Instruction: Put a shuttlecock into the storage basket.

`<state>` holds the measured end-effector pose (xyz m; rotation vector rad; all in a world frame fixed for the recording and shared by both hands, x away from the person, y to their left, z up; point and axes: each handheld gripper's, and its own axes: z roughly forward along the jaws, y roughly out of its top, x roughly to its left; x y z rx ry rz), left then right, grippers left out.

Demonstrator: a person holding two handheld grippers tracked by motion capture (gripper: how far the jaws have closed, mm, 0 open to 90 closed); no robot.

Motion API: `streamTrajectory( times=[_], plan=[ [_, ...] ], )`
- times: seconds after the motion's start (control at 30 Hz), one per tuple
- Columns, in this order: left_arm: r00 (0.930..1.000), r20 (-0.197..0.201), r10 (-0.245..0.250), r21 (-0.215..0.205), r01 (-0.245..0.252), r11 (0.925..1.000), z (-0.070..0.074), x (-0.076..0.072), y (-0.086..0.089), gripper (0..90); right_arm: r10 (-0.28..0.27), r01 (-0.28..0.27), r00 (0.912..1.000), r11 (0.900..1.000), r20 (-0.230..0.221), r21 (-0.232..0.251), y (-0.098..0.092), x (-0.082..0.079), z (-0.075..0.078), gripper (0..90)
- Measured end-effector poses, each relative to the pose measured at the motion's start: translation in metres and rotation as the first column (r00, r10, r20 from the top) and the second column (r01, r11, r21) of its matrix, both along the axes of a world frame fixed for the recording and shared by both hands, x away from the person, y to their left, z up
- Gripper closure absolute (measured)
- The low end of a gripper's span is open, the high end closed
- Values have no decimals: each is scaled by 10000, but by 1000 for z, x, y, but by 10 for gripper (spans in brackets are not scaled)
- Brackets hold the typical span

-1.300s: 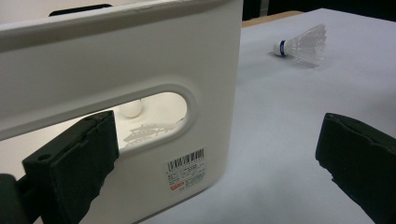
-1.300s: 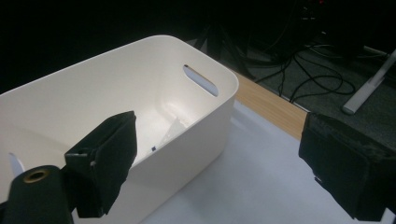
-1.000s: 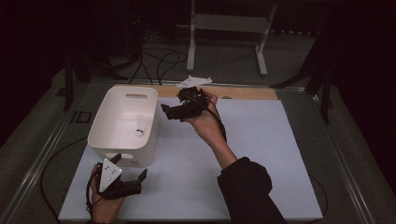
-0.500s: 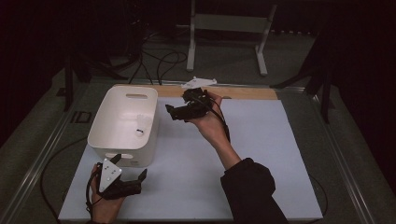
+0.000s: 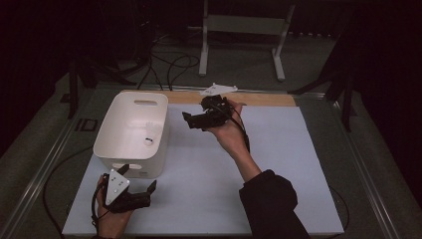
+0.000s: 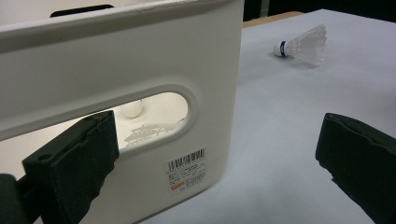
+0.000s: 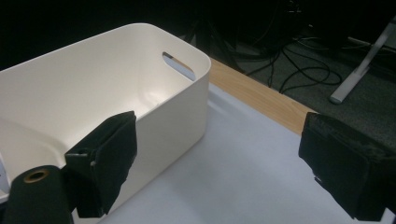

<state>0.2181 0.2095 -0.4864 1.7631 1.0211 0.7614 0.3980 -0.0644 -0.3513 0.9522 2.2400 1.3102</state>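
Left claw (image 5: 149,188): mine, jaws wide, empty, just beside white plastic tub (image 5: 112,133).
Right claw (image 5: 189,121): mine, jaws wide, empty, raised beside tub.
Worktop (image 5: 278,164): white feathered shuttlecock (image 6: 302,43) lying apart.

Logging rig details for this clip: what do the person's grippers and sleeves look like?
Both grippers are black with two blocky, matte jaws. The left gripper carries a grey three-cornered plate dotted with small holes, and a black cable loops from it. The right gripper trails a black cable along the wrist. The right forearm wears a dark sleeve; the hands are bare.
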Motion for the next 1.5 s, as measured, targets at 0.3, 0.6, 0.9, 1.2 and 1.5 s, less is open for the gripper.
streamTrajectory(
  times=[0.3, 0.6, 0.9, 1.2, 1.5],
  plan=[
    [10000, 13, 10, 22, -10, 10000, 0, 0, 0, 1, -150, 150, 9999, 9999, -53, -4, -8, -1, -2, 115],
    [10000, 12, 25, -40, -25, 10000, 0, 0, 0, 1, -259, 258, 9997, 9997, -41, -36, -18, 0, -4, 115],
    [10000, 12, 28, -46, -28, 10000, 0, 0, 0, 1, -491, 490, 9987, 9988, -105, -91, -28, 0, -8, 115],
    [10000, 26, 36, -49, -36, 10000, 0, 0, 0, 1, -680, 678, 9976, 9976, -143, -136, -41, 0, -10, 115],
    [10000, 0, 21, -10, -21, 10000, 0, 0, 0, 1, -875, 872, 9959, 9961, -223, -144, -55, 0, -14, 117]
  ],
)
